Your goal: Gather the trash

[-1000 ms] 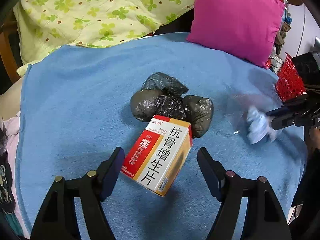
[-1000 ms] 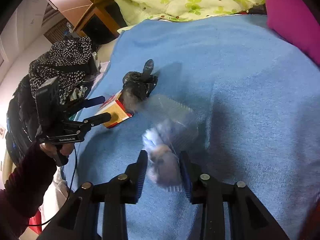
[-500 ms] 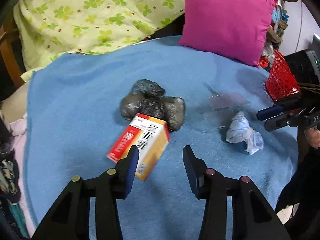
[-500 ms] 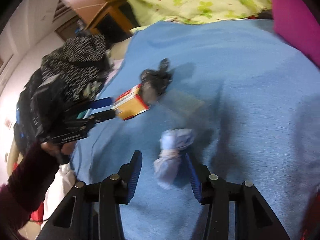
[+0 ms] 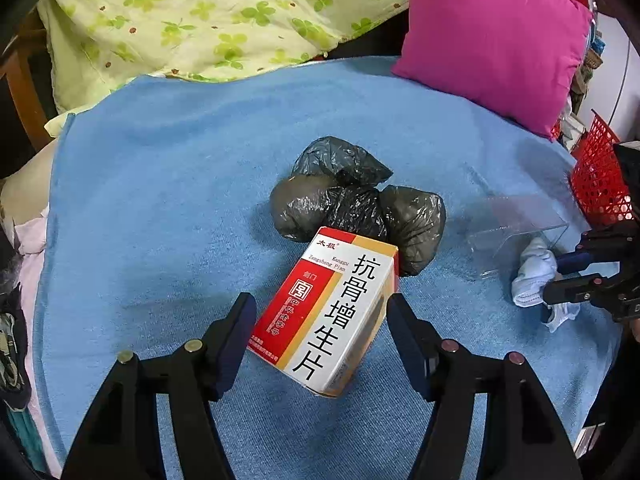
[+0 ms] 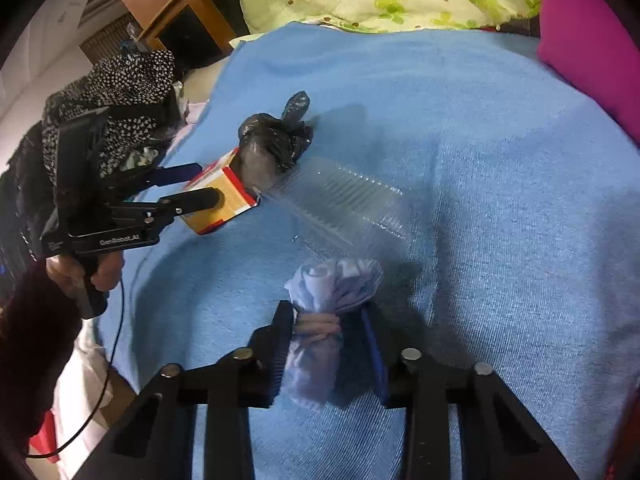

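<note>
A red, white and orange medicine box (image 5: 332, 304) lies tilted on the blue blanket (image 5: 160, 200), leaning on a knotted black plastic bag (image 5: 356, 204). My left gripper (image 5: 320, 304) straddles the box; its jaws are opening and the pads sit close beside the box without clearly pressing it. A pale blue wad (image 6: 320, 320) with a pinkish band around it sits between the pads of my right gripper (image 6: 326, 312), whose jaws are closing on it. The left wrist view shows that gripper (image 5: 560, 280) at the right edge with the wad (image 5: 532, 276).
A clear plastic container (image 6: 352, 208) lies on the blanket between the bag and the wad. A pink pillow (image 5: 492, 32) and a green-flowered quilt (image 5: 200, 12) lie at the back. A red mesh basket (image 5: 600, 184) stands off the right edge.
My left gripper moved in over the box and its jaws widened to either side of it. My right jaws narrowed onto the wad, which lay loose between them half a second ago.
</note>
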Demonstrator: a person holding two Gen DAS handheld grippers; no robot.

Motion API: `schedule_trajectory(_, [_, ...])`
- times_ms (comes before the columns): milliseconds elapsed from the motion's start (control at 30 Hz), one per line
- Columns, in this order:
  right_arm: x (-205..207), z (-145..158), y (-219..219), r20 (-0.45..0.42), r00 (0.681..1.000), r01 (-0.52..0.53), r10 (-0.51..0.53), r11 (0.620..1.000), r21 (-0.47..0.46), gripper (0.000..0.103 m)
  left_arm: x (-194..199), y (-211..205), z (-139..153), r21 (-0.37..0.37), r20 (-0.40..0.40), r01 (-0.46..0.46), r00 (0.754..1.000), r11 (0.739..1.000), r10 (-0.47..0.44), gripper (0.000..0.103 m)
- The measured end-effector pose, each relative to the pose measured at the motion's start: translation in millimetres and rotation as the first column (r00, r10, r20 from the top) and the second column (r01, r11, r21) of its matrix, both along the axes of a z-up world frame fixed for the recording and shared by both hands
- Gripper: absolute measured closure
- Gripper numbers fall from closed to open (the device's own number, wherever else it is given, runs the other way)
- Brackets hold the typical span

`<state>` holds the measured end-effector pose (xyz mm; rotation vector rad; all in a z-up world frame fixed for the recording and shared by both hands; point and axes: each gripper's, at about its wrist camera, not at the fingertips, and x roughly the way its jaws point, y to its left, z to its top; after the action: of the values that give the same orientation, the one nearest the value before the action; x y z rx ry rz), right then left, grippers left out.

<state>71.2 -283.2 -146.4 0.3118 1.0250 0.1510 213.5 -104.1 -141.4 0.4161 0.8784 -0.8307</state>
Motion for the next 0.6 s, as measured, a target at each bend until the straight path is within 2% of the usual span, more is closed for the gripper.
schedule_trajectory(67, [-2, 2, 1, 0.015, 1.000, 0.001, -0.001, 1.000, -0.005, 0.076, -1, 4, 1, -0.023, -0.008, -0.016, 1.000, 1.000, 0.016, 0.037])
schedule_trajectory(100, [-3, 4, 2, 0.024, 1.000, 0.002, -0.002, 1.000, -0.006, 0.076, -2, 7, 1, -0.030, -0.008, -0.023, 1.000, 0.999, 0.023, 0.041])
schedule_trajectory(267, [-13, 12, 7, 0.043, 0.999, -0.013, 0.013, 1.000, 0.016, 0.076, -14, 9, 5, -0.030, 0.003, -0.050, 0.999, 0.998, 0.050, 0.043])
schedule_trajectory(500, [-31, 22, 17, 0.070, 0.997, -0.029, 0.028, 1.000, 0.009, 0.076, -54, 7, 16, -0.045, -0.007, -0.033, 0.999, 0.998, 0.033, 0.045])
schedule_trajectory(600, [-38, 27, 14, 0.085, 0.996, -0.018, 0.017, 1.000, 0.005, 0.076, -71, 9, 21, -0.055, -0.016, -0.056, 0.998, 0.997, 0.055, 0.045])
